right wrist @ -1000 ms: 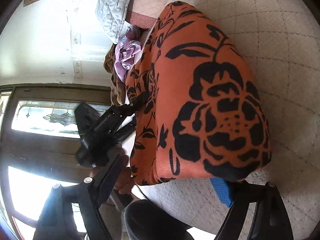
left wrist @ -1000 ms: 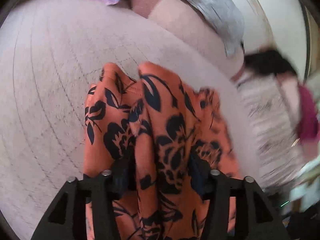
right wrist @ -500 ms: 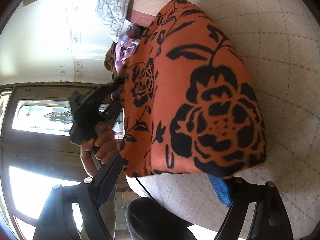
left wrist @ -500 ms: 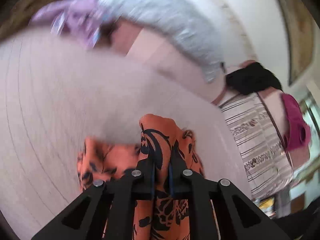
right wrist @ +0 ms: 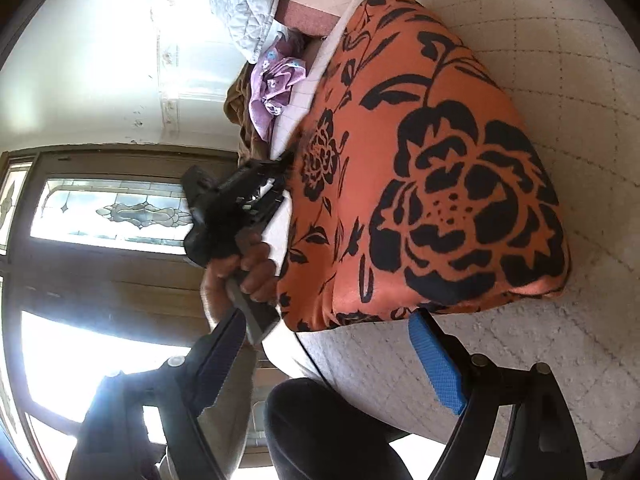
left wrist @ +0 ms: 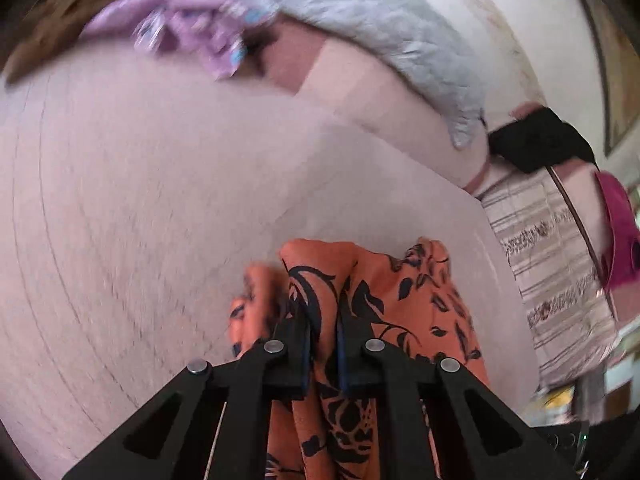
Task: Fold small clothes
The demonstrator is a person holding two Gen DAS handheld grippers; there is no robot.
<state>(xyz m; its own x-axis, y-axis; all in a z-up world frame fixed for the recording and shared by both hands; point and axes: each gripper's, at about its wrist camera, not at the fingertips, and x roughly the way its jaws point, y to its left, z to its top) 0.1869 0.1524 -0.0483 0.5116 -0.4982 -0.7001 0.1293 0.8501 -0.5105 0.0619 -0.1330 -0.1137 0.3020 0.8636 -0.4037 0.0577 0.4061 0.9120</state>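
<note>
- Orange floral garment [right wrist: 432,168]: lies on the pale quilted bed cover [right wrist: 560,80], already doubled into a rough block; one side edge reaches the edge of the bed nearest the person, where it is gathered into upright folds [left wrist: 360,280].
- Left gripper [left wrist: 322,344]: jaws drawn together and clamped on a bunched fold of the garment, the cloth running up between the two blue pads (the pads barely show past the fabric). The right wrist view shows the same tool [right wrist: 256,184] gripped in the person's hand [right wrist: 240,276] at the garment's side edge.
- Right gripper [right wrist: 340,356]: jaws spread wide with nothing between them, poised just short of the garment's near hem; one blue pad [right wrist: 436,364] sits close under that hem, though contact cannot be confirmed.
- Progress, as judged: the garment appears partly folded, with at least one fold in place; the pinched edge has yet to be carried across and laid flat, so the fold in hand is unfinished.
- Remaining, as judged: the fold must be completed and smoothed; a lilac printed garment [left wrist: 188,24] and a brown one [right wrist: 240,120] lie crumpled at the far end of the bed and look unfolded (probably next in turn).
</note>
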